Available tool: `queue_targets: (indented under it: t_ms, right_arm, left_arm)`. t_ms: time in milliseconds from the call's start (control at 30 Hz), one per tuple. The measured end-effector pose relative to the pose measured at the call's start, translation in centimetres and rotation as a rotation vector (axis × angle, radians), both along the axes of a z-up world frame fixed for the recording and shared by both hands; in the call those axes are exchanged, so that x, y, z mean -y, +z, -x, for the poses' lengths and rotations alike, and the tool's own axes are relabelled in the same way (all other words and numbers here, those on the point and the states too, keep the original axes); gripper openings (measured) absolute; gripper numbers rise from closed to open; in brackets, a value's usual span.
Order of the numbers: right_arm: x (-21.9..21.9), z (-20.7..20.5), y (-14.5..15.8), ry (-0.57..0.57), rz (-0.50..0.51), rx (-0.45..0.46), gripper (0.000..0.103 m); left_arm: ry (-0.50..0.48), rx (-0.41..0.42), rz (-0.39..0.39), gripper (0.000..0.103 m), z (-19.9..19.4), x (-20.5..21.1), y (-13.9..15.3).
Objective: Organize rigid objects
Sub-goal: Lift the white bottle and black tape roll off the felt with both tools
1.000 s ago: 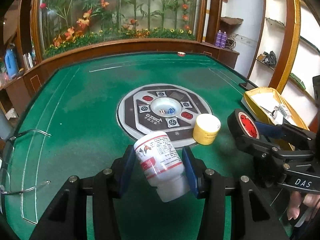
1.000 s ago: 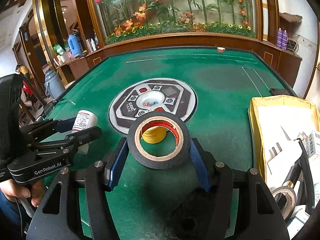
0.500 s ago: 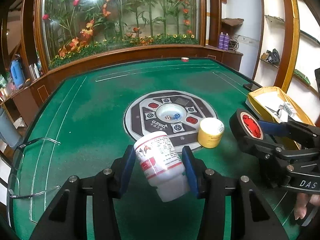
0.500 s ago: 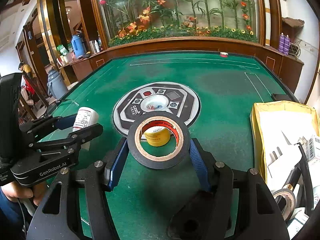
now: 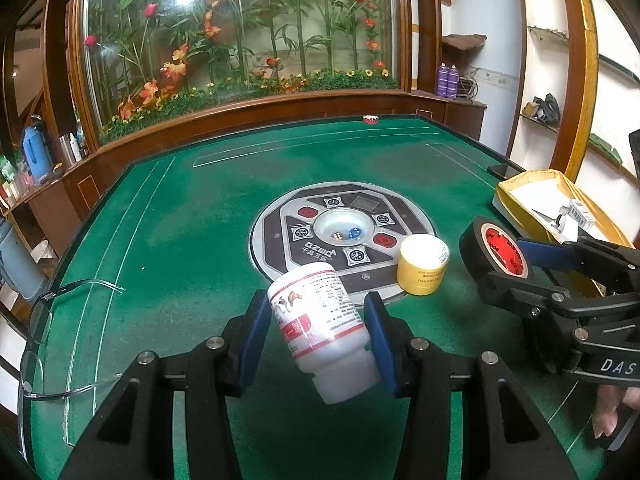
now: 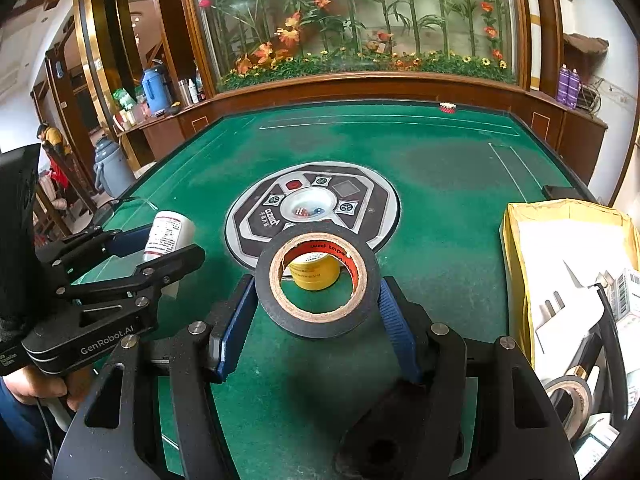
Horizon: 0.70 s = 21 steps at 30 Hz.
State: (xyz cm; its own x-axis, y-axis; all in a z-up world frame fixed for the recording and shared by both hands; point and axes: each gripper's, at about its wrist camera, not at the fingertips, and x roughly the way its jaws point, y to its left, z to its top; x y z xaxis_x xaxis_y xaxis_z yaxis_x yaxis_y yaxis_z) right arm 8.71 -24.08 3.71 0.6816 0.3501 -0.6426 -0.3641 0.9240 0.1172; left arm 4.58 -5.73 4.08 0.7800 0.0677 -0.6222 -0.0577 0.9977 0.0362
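Observation:
My left gripper (image 5: 318,330) is shut on a white pill bottle (image 5: 320,320) with a red and white label, held tilted above the green table; the same white pill bottle (image 6: 170,234) and left gripper (image 6: 160,246) show at the left of the right wrist view. My right gripper (image 6: 318,300) is shut on a black tape roll (image 6: 318,280) with a cardboard core, held flat above the felt. In the left wrist view the tape roll (image 5: 496,250) and right gripper (image 5: 508,256) hang at the right. A small yellow jar (image 5: 422,264) stands on the table between them, seen through the roll as the yellow jar (image 6: 314,272).
A round control panel (image 5: 344,232) with a dice bowl sits at the table's centre. A yellow box (image 6: 568,280) of papers and tape rolls stands at the right edge. Clear eyeglasses (image 5: 52,340) lie at the left. A small red item (image 5: 370,120) rests at the far edge.
The left wrist view has tilted slightly, so the table sits lower in it. Both grips and the objects look unchanged.

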Motion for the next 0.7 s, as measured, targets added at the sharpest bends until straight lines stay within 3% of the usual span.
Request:
queue_targets:
  t_ms: [700]
  right_arm:
    - [0.54, 0.01, 0.08, -0.015, -0.015, -0.001, 0.062]
  left_arm:
    - [-0.003, 0.007, 0.01, 0.048, -0.12, -0.06, 0.03]
